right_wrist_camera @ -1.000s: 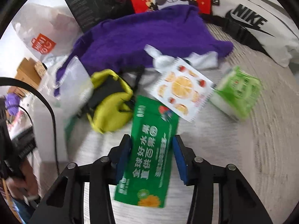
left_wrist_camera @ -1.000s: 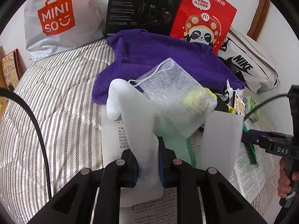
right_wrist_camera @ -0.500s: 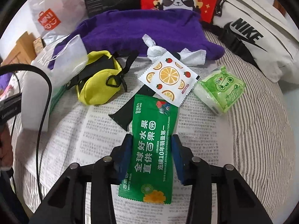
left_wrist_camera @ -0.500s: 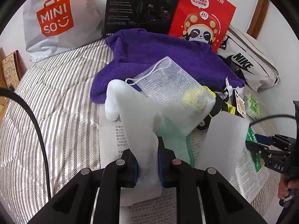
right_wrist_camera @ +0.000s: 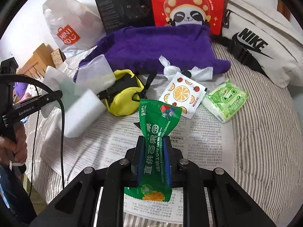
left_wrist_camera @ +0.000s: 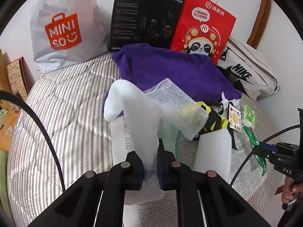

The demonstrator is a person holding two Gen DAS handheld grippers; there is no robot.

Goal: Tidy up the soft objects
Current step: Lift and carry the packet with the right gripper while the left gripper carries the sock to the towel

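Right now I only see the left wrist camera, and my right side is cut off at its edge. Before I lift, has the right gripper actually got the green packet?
Observer: Yes. The right gripper is shut on the green packet, pinching its middle so it bunches there.
Operator: Is the packet clear of the newspaper?
Observer: Its top end stands up ahead of the fingers. Its bottom end hangs over the newspaper, and I cannot tell whether it touches.
Operator: What is the yellow thing behind my mesh bag?
Observer: A small yellow pouch with black straps, lying by the far end of the white foam sheet that your left gripper holds.
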